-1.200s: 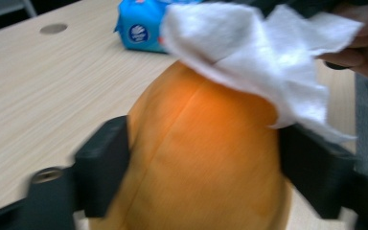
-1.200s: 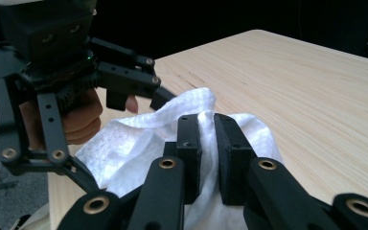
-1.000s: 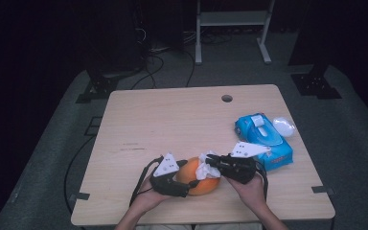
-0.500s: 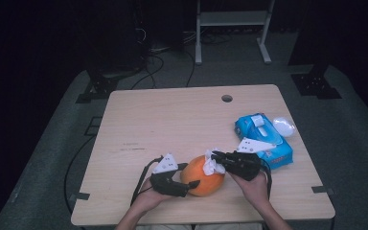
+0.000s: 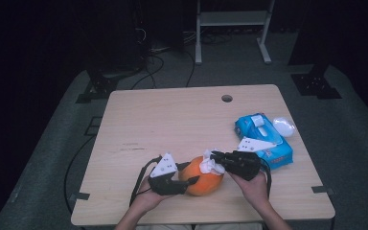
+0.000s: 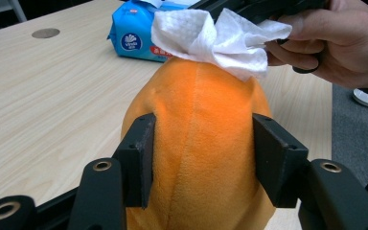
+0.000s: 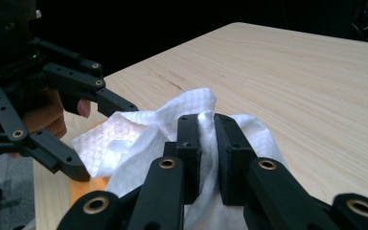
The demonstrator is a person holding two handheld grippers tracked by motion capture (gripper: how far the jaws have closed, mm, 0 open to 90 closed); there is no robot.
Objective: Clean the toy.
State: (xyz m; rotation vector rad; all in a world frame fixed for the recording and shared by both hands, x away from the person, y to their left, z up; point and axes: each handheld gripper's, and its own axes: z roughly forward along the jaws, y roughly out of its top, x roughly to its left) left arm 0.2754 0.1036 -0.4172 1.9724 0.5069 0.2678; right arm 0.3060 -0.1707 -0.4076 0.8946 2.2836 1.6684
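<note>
On the wooden table (image 5: 172, 120) a blue pack of wipes (image 5: 263, 139) lay to the right, well back from the near edge, with a small white lid (image 5: 283, 126) just beside it on the far side. Nothing stood between the hands and their work. The orange plush toy (image 5: 206, 181) sat near the front edge, between the two grippers. The left gripper (image 6: 201, 158) had just been closing its jaws, and the pads (image 6: 141, 158) pressed the toy's flanks from both sides. The right gripper (image 7: 207, 143) had its jaws pinched tight on a crumpled white tissue (image 7: 139, 139), and that tissue rested on top of the toy
</note>
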